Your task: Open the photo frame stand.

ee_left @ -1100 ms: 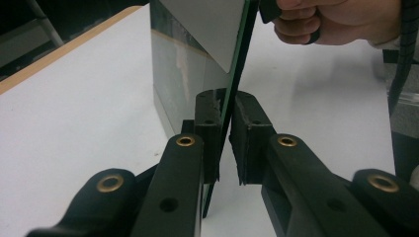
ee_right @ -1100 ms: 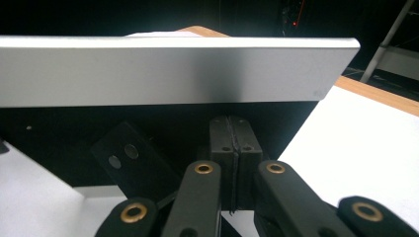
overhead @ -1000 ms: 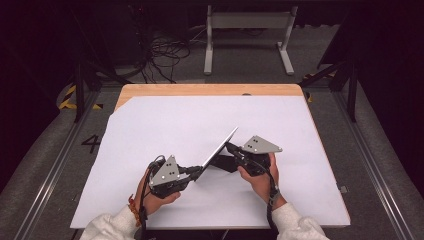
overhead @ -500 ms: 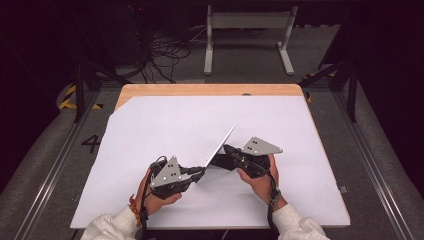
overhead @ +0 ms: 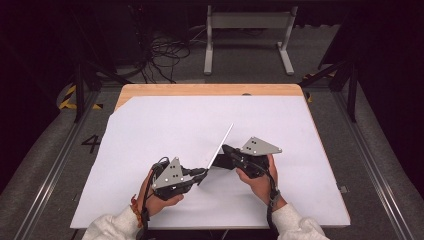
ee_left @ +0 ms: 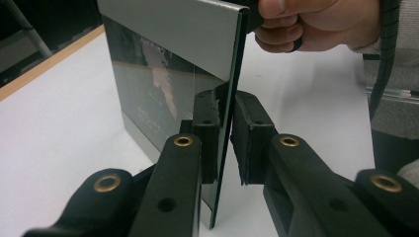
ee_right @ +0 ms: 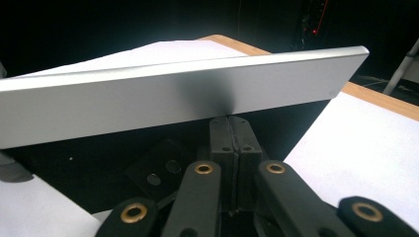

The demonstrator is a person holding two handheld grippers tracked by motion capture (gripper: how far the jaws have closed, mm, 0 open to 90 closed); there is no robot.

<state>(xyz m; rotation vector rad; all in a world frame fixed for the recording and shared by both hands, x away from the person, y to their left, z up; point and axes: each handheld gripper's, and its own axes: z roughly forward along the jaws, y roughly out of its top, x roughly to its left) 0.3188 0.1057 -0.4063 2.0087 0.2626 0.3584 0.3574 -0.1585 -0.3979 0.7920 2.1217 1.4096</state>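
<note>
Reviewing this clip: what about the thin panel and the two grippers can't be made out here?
- High view: the panel is edge-on, its faces unseen.
- Left gripper view: the panel's top is cut by the frame edge; what its dark face is stays unclear.
- Right gripper view: the right gripper pads meet under the panel; their hold is hidden.

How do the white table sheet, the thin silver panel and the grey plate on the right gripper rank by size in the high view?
1. White table sheet, by far the largest.
2. Thin silver panel: seen nearly edge-on, so it looks like a long narrow strip.
3. Grey plate on the right gripper; close to the panel in area, so this order is unsure.
</note>
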